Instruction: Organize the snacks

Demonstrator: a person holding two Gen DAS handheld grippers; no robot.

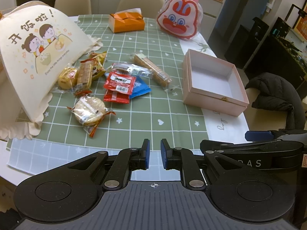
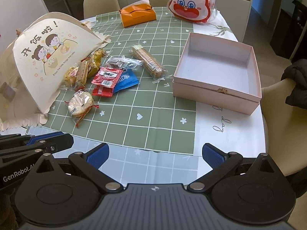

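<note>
Several wrapped snacks lie on the green checked tablecloth (image 1: 134,118): a round cracker pack (image 1: 89,110) (image 2: 80,103), red packets (image 1: 119,82) (image 2: 106,76), a blue packet (image 1: 139,88) (image 2: 125,81), a long wafer pack (image 1: 151,70) (image 2: 147,60) and yellow biscuits (image 1: 67,76). To their right stands an open pink box (image 1: 211,95) (image 2: 214,97) with nothing inside. My left gripper (image 1: 155,153) hovers shut and holds nothing over the near table edge. Beside it my right gripper (image 2: 155,155) stands wide open with nothing between its fingers.
A cream cartoon tote bag (image 1: 32,57) (image 2: 38,63) lies at the left, partly over the snacks. An orange tissue box (image 1: 126,22) and a rabbit-face bag (image 1: 178,21) sit at the back. A black jacket (image 2: 295,84) hangs on a chair right of the table.
</note>
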